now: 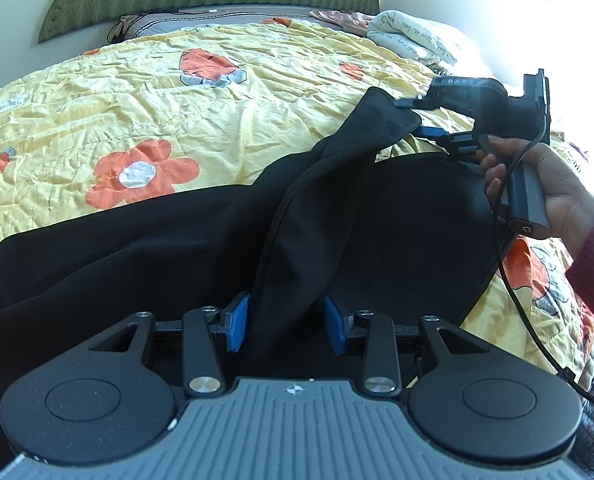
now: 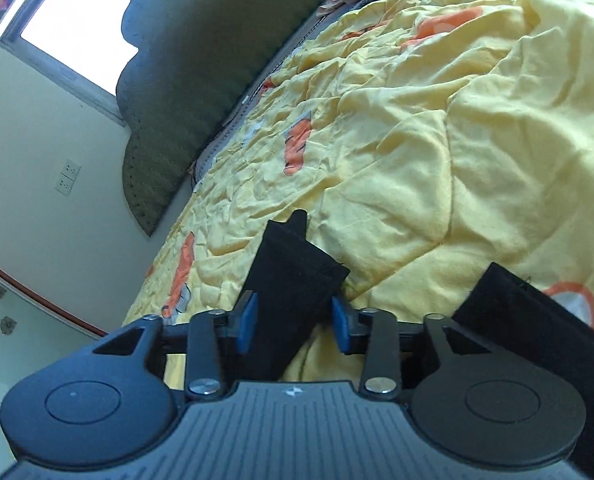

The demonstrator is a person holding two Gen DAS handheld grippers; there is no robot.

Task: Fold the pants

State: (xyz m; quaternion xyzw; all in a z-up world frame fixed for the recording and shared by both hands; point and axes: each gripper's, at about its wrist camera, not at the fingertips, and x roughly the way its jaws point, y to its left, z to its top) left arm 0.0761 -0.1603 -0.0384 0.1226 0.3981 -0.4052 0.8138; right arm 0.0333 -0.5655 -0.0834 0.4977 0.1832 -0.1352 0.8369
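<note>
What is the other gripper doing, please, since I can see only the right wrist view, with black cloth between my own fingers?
Observer: The left gripper has a hanging fold of the black pants between its blue pads.
Operator: Does it look closed on that fold?
Observer: The pads stand at both sides of it, but I cannot tell whether they press it.
Operator: Where does my gripper sit on the garment?
Observer: The right gripper is at a raised corner of the pants, lifted above the yellow flowered bedspread.
Operator: And the rest of the pants?
Observer: Most of the pants lie spread across the near edge of the bedspread, under that lifted part.
</note>
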